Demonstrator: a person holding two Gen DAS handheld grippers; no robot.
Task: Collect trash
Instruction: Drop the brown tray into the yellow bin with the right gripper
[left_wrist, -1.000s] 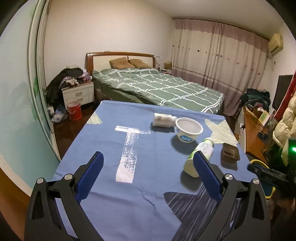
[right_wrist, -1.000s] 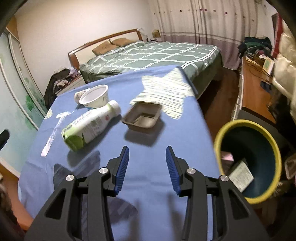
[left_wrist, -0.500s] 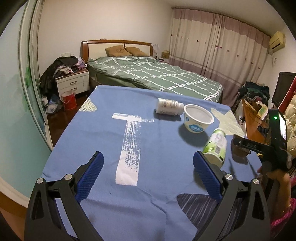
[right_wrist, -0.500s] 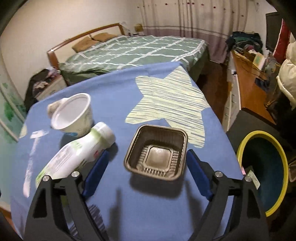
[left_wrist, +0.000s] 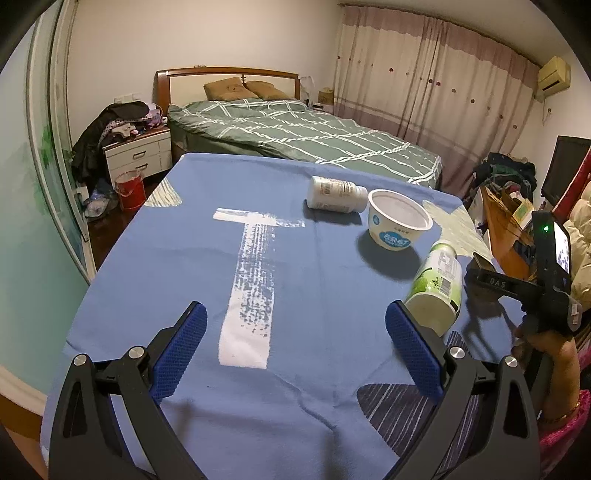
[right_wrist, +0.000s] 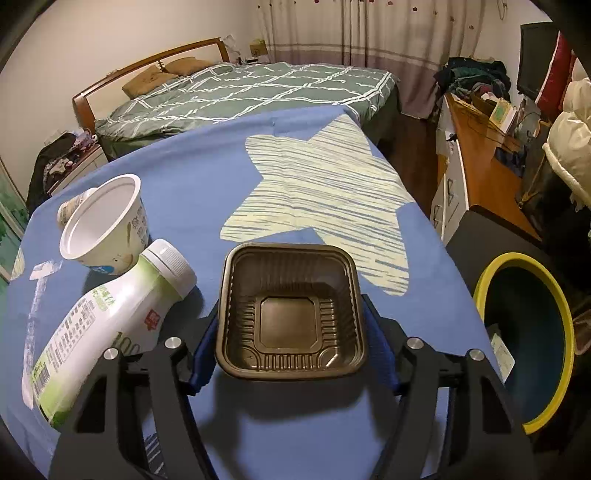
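A brown plastic tray (right_wrist: 291, 314) sits near the right edge of the blue-clothed table (left_wrist: 184, 258). My right gripper (right_wrist: 290, 332) straddles it; its jaws are closing and the blue pads lie against the tray's two sides. Left of the tray, a green-and-white bottle (right_wrist: 107, 321) lies on its side, with a white yogurt cup (right_wrist: 103, 225) behind it. In the left wrist view a white pill bottle (left_wrist: 336, 190) lies beyond the cup (left_wrist: 399, 225). My left gripper (left_wrist: 295, 310) hovers open over the table's near middle with nothing between its fingers.
A dark bin with a yellow rim (right_wrist: 570, 332) stands on the floor right of the table and holds some paper. A bed (left_wrist: 295, 129) lies beyond the table, a wooden desk (right_wrist: 476, 155) to the right, and a nightstand (left_wrist: 136, 155) at the back left.
My right gripper moved forward and down, opened wide, came around the brown tray and narrowed onto it. My left gripper sank closer to the table, still open.
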